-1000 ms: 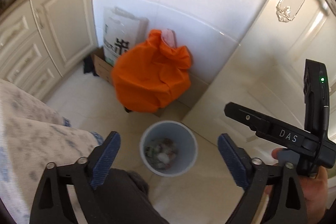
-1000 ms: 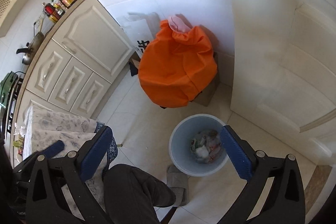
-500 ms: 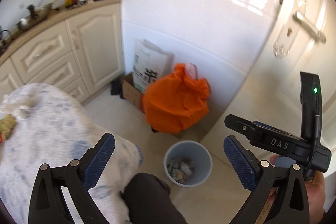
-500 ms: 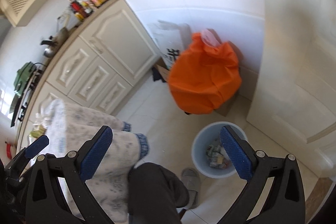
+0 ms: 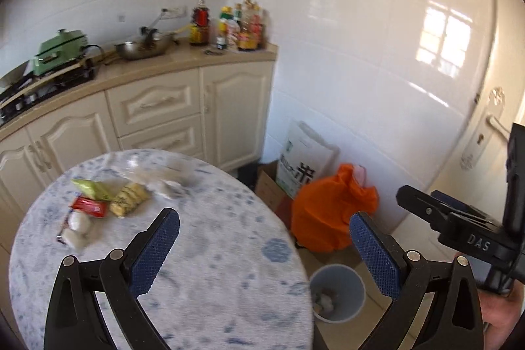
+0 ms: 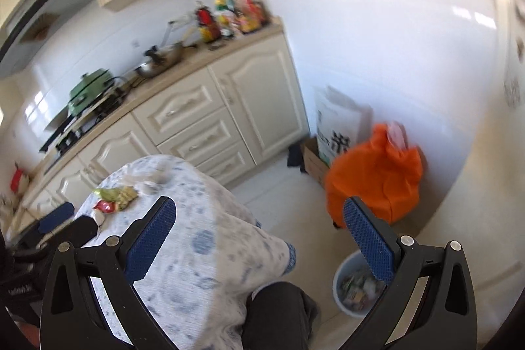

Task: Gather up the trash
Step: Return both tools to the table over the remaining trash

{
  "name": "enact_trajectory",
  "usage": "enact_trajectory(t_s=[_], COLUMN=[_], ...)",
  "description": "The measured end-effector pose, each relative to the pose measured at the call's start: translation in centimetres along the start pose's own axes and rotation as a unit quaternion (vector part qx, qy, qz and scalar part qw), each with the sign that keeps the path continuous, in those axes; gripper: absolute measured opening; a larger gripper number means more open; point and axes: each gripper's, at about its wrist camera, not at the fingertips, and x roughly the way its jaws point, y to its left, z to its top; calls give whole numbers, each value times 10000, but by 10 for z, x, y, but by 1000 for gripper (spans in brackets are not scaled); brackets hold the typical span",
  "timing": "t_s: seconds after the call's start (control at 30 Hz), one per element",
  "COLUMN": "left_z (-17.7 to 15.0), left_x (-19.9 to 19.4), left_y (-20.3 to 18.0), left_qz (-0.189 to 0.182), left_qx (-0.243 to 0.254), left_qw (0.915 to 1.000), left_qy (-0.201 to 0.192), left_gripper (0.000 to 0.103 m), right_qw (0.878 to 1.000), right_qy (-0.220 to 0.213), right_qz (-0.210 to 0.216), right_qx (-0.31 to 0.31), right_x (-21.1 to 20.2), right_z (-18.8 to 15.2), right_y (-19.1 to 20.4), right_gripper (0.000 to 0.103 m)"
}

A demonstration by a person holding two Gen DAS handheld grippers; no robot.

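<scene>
Nearest, left gripper (image 5: 264,246) with jaws spread wide and nothing between the blue pads, hanging above the round table (image 5: 229,300) in its blue-patterned cloth; jaws just opened a little further, and empty; right gripper (image 6: 259,238) likewise released and empty, over the table edge and a dark trouser knee (image 6: 279,307).

Low on the floor beside the table, the pale blue bin (image 5: 338,292) with some scraps already inside; so, by judgement, one load already dropped, and now the return to the table for more.

Further across the cloth, the remaining trash in one loose cluster: red wrapper (image 5: 89,207), yellow snack packet (image 5: 128,198), green wrapper (image 5: 92,188), white crumpled pieces (image 5: 77,227), and a blurred clear plastic piece (image 5: 157,174) behind.

Next move, probably: forward and down to the cluster, jaws kept wide, one wrapper taken between the pads; thin, light foil, so a low, flat approach needed, or slipping away possible.

Beyond, orange bag (image 5: 328,215) against the tiled wall, well apart from the work.
</scene>
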Motion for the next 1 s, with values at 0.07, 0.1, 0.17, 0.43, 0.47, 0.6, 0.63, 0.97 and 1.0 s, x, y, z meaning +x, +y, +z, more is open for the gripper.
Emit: enact_trajectory(t_s=[0.07,0.1,0.17,0.43,0.47,0.6,0.63,0.97,1.0], left_z=[-1,-2,-1,-9,-11,-24,-27,-58,-59], left_x=[-18,-26,-44,-103,-107,-127,-130,-142,-138], left_y=[19,26,44,100,106,131,136,173,177], left_qz=[112,185,319,997,1104,1457,1529,2035,2056], left_qx=[-127,-184,-289,-605,-633,-872,-932,-1232,-1263], left_qw=[9997,9994,9983,9897,9882,9810,9793,9686,9681], left_qy=[-162,-244,-385,-830,-852,-936,-947,-727,-677], left_gripper=[102,102,102,102,102,102,102,102,102], right_qw=[9997,9992,9982,9889,9869,9792,9770,9614,9607], right_qy=[-94,-144,-212,-340,-344,-304,-283,-15,27], right_qz=[19,57,136,684,765,1083,1150,1498,1507], right_qx=[-244,-371,-545,-1272,-1378,-1689,-1776,-2310,-2331], right_x=[-6,-9,-12,-18,-18,-12,-11,11,15], right_z=[3,5,7,5,4,-1,-4,-20,-21], right_y=[22,35,55,141,153,190,199,252,255], right_gripper=[103,103,103,103,103,103,103,103,103])
